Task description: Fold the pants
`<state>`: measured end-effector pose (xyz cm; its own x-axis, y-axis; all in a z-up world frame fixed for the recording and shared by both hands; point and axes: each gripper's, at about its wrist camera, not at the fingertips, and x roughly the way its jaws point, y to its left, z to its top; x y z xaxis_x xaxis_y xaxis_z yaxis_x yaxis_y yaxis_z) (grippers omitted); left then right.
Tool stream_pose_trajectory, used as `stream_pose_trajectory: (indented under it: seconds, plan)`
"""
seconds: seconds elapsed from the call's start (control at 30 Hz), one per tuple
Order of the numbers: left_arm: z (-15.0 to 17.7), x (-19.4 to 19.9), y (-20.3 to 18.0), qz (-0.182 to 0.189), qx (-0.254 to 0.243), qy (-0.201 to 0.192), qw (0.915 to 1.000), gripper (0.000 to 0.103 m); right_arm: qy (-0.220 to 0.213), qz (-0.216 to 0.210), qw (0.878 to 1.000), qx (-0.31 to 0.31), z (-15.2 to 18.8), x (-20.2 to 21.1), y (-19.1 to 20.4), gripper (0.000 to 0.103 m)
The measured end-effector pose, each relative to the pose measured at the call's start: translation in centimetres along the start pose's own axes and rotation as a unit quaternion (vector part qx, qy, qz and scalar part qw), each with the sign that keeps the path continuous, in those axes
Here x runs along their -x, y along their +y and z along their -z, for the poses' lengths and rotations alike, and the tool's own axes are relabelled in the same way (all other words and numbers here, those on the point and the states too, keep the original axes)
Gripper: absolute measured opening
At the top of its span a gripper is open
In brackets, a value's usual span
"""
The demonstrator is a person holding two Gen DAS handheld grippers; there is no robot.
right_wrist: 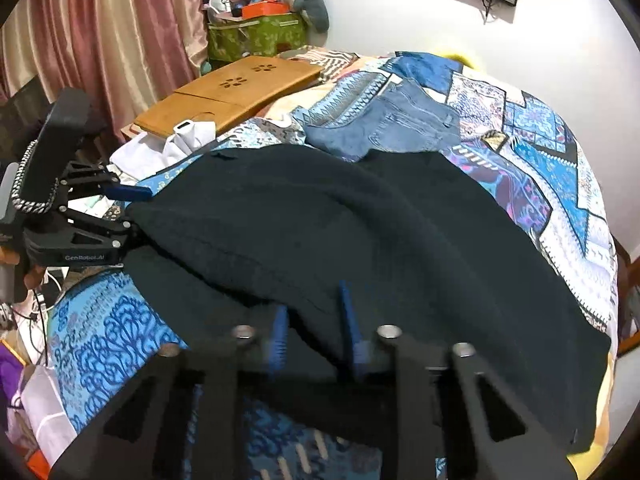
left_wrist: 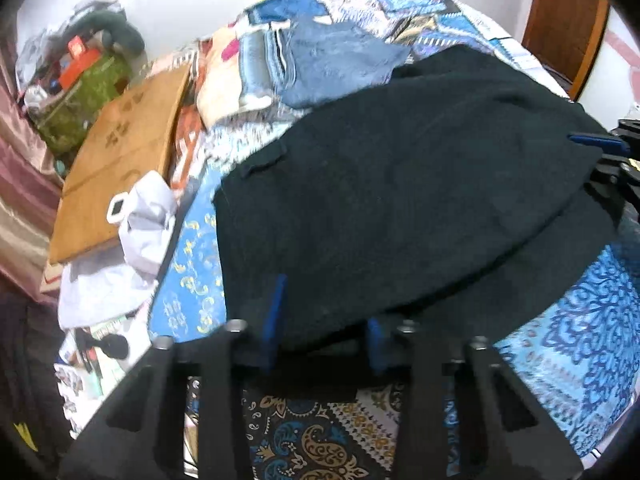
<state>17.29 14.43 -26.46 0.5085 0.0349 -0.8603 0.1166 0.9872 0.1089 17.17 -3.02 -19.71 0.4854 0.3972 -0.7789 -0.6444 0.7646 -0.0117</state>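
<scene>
You hold the black pants, a soft matte cloth with a fuzzy surface, over the bed, whose cover is patterned in blue. Their long axis runs from side to side between your two grippers, one layer folded over the other. The left gripper and the right gripper each have their blue jaws pinching the near edge of the pants. Folded blue jeans lie behind, on the bed.
</scene>
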Motion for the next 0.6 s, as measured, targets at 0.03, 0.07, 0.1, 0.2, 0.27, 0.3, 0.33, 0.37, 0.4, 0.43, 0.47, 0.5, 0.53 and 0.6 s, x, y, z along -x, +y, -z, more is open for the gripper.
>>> stream_pose_trajectory:
  seconds: [0.03,0.07,0.1,0.2,0.27,0.3,0.33,0.37,0.4,0.43,0.47,0.5,0.53,0.6]
  plan:
    - [-0.1,0.6,-0.1,-0.01,-0.005,-0.012,0.9999,0.027,-0.002,-0.001,1.0,-0.003,-0.1,0.1,0.1,0.011]
    - [-0.1,1.1,-0.2,-0.016,-0.007,-0.021,0.9996,0.026,-0.003,-0.003,1.0,-0.006,-0.2,0.3,0.0,0.01]
    - [-0.1,1.7,-0.2,-0.021,-0.009,-0.031,0.9993,0.024,-0.005,-0.008,1.0,-0.01,-0.3,0.6,0.0,0.01]
    - [0.1,3.3,0.5,-0.019,-0.003,-0.051,0.9985,0.023,-0.012,-0.021,1.0,-0.011,-0.3,2.0,0.5,0.009]
    - [0.5,4.1,0.9,-0.017,-0.002,-0.058,0.9981,0.023,-0.011,-0.024,1.0,0.0,-0.1,2.8,1.3,0.009]
    - [0.9,4.3,1.0,-0.017,-0.004,-0.059,0.9981,0.023,-0.009,-0.024,1.0,0.003,0.0,2.9,1.6,0.009]
    - [1.2,4.4,1.0,-0.019,-0.006,-0.057,0.9982,0.023,-0.006,-0.025,1.0,0.007,0.2,2.9,1.9,0.009]
    - [1.7,4.2,1.0,-0.021,-0.007,-0.054,0.9983,0.023,-0.002,-0.026,1.0,0.009,0.4,2.7,2.2,0.009]
    - [2.1,3.9,1.1,-0.019,-0.005,-0.048,0.9987,0.023,0.002,-0.026,1.0,0.012,0.5,2.5,2.5,0.009]
    - [2.5,3.3,1.2,-0.014,-0.001,-0.039,0.9991,0.023,0.007,-0.024,1.0,0.013,0.8,2.1,2.9,0.009]
    - [3.1,2.7,1.3,-0.009,0.004,-0.028,0.9995,0.023,0.011,-0.022,1.0,0.014,0.9,1.8,3.1,0.009]
    - [3.6,1.9,1.4,-0.004,0.007,-0.016,0.9998,0.023,0.016,-0.021,1.0,0.014,1.1,1.4,3.4,0.01]
    - [4.0,1.4,1.3,-0.002,0.007,-0.008,0.9999,0.023,0.018,-0.02,1.0,0.015,1.1,1.3,3.5,0.013]
    - [4.9,0.8,0.8,-0.008,0.002,-0.005,1.0,0.025,0.022,-0.014,1.0,0.017,1.0,1.3,3.7,0.014]
